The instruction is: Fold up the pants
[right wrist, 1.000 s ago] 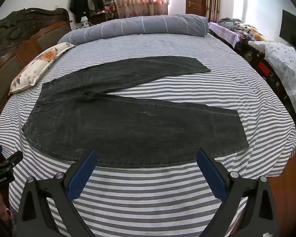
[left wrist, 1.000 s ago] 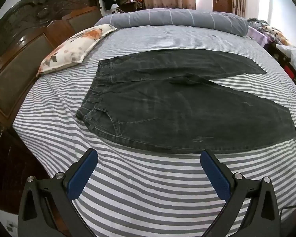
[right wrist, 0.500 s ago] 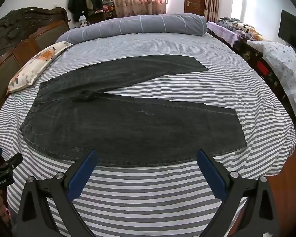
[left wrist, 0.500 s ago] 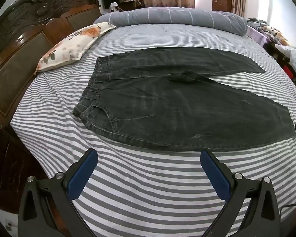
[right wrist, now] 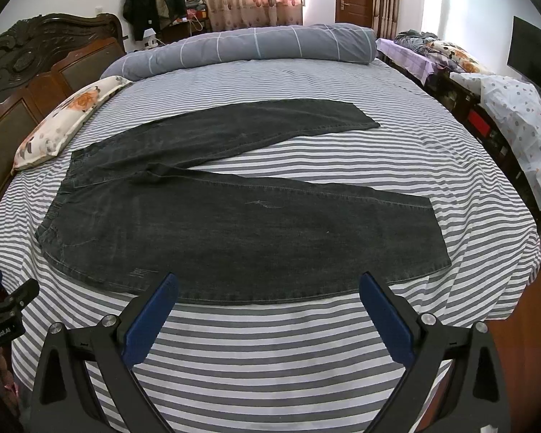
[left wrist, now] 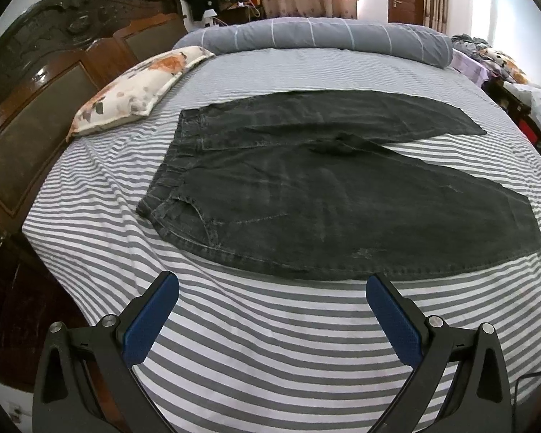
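Pants [left wrist: 328, 195] of dark washed denim are lying flat and unfolded on the striped bedsheet [left wrist: 256, 353], waistband pointing toward the carved wooden headboard [left wrist: 54, 83] and both legs spreading away from it in a narrow V. The floral pillow [left wrist: 137, 90] is resting beside the headboard, just off the waistband's far corner, and the rolled grey duvet [left wrist: 324, 38] is lying along the bed's far edge, beyond the farther leg. The left gripper [left wrist: 272, 297] is hovering with its blue pads spread wide over bare sheet, just short of the near hem of the hip area. The right gripper [right wrist: 268, 297] is likewise gaping wide, holding nothing, its left pad overlapping the near edge of the closer leg.
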Demonstrator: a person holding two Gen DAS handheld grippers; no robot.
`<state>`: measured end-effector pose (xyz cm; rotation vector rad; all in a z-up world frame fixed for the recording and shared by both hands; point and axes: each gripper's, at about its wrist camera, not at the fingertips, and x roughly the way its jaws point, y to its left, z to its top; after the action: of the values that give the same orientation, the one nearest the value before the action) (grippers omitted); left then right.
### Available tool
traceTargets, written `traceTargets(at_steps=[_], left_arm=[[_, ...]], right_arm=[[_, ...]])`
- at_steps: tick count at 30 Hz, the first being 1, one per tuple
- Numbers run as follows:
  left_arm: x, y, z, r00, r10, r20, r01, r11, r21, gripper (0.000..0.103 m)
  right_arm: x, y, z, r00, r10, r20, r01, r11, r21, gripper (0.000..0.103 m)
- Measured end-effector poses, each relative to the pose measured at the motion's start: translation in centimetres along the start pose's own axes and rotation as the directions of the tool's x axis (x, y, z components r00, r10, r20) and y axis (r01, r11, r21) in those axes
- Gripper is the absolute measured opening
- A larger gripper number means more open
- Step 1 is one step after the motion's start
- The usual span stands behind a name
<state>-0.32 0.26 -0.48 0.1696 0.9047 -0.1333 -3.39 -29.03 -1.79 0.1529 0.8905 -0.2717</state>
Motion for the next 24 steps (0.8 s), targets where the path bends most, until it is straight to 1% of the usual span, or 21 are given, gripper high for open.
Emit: traceTargets(at_steps=[7, 17, 20, 24], left_arm=[[-0.25, -0.12, 0.06, 1.000, 0.009, 0.016, -0.010, 1.000, 0.012, 0.103], [-0.70, 0.07, 0.05, 0.999, 0.012, 0.041, -0.012, 1.000, -0.003, 0.103], [-0.82, -0.04, 0.08, 0.999, 0.005, 0.044, -0.005, 1.000, 0.006, 0.103], [-0.85, -0.01, 0.24, 0.999, -0.021, 0.035, 0.021, 1.000, -0.002, 0.103]], right_arm=[[-0.01, 0.13, 0.02, 1.000, -0.001, -0.001, 0.001, 1.000, -0.001, 0.099], [-0.01, 0.04, -0.03, 1.000, 0.001, 0.001, -0.001, 1.000, 0.001, 0.099], [-0.02, 0.10, 0.00, 1.000, -0.001, 0.002, 0.001, 1.000, 0.000, 0.099], [-0.05, 0.08, 0.01, 1.000, -0.001, 0.002, 0.001, 1.000, 0.000, 0.099]])
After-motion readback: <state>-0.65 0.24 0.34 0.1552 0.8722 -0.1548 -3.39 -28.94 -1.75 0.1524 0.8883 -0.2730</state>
